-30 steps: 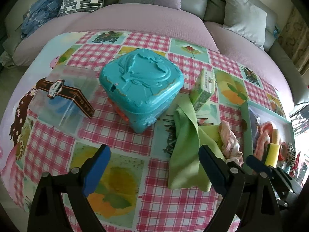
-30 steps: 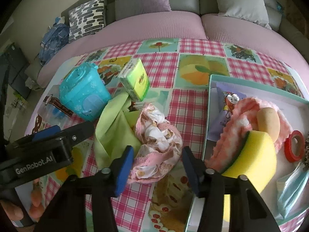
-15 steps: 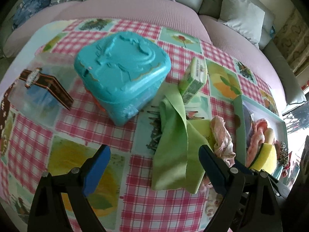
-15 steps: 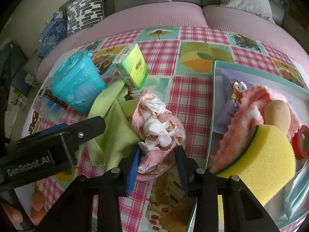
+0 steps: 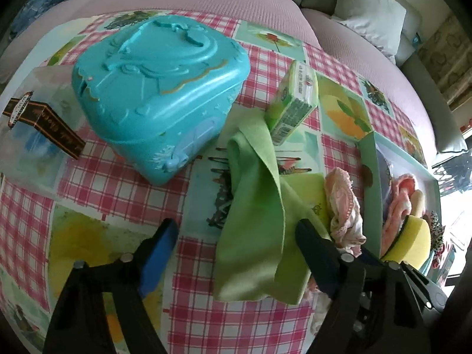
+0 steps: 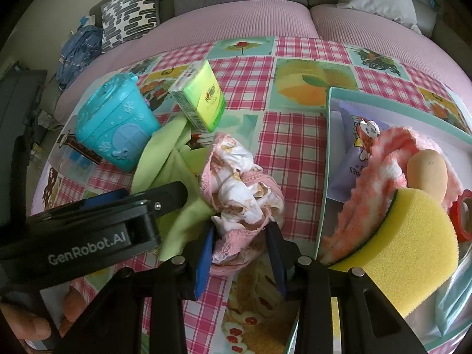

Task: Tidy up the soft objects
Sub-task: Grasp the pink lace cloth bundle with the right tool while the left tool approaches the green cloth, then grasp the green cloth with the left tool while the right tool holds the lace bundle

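Checked fruit-print tablecloth (image 6: 295, 124) over the whole surface. At 10 o'clock, teal plastic case (image 6: 115, 124); toward 12, green tissue pack (image 6: 203, 100). At centre, green cloth (image 6: 174, 177) and pink crumpled cloth (image 6: 239, 177); at 3, teal tray (image 6: 324, 162).

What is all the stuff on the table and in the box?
Toy case: 1, turquoise, table left.
Tissue pack: 1, green-yellow, beside the case.
Green cloth: 1, table middle.
Pink frilly cloth: 1, pink-white, beside the green cloth.
Tray: 1, teal rim, table right.
Fuzzy pink cloth: 1, in tray.
Sponge: 1, yellow, in tray.
Tape roll: 1, red, in tray.
Left gripper: open over green cloth.
Right gripper: shut on pink frilly cloth.
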